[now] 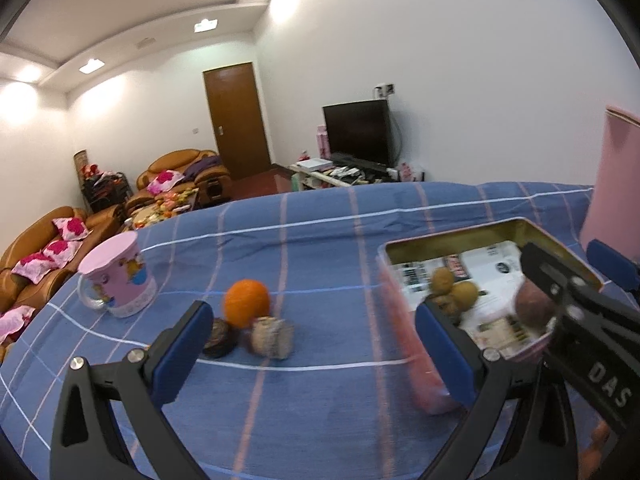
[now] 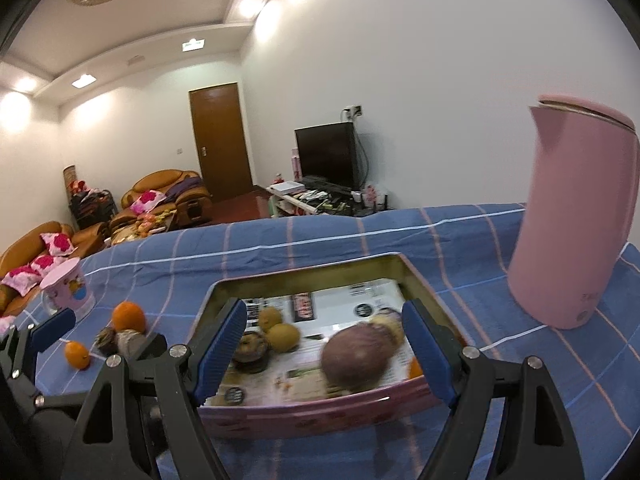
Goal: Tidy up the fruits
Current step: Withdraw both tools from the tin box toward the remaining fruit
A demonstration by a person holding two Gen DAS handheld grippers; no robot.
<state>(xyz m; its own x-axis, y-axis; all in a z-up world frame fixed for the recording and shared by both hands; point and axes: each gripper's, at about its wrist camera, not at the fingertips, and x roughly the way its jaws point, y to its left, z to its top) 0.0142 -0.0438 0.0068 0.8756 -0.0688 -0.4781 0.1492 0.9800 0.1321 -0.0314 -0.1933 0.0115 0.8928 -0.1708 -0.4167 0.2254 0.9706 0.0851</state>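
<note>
Two black grippers with blue pads hover over a blue checked tablecloth (image 1: 320, 248). The left gripper (image 1: 316, 344) is spread wide and empty. The right gripper (image 2: 324, 356) is also spread wide, gripping nothing, above a pink rectangular tin (image 2: 304, 416). Inside the paper-lined tin lie a blurred purplish round fruit (image 2: 356, 356) and two small brown fruits (image 2: 280, 328). Left of the tin, on the cloth, sit an orange (image 1: 246, 302) and two small dark round items. Further off stand a pink mug (image 1: 120, 280) and a pink kettle (image 2: 576, 216).
</note>
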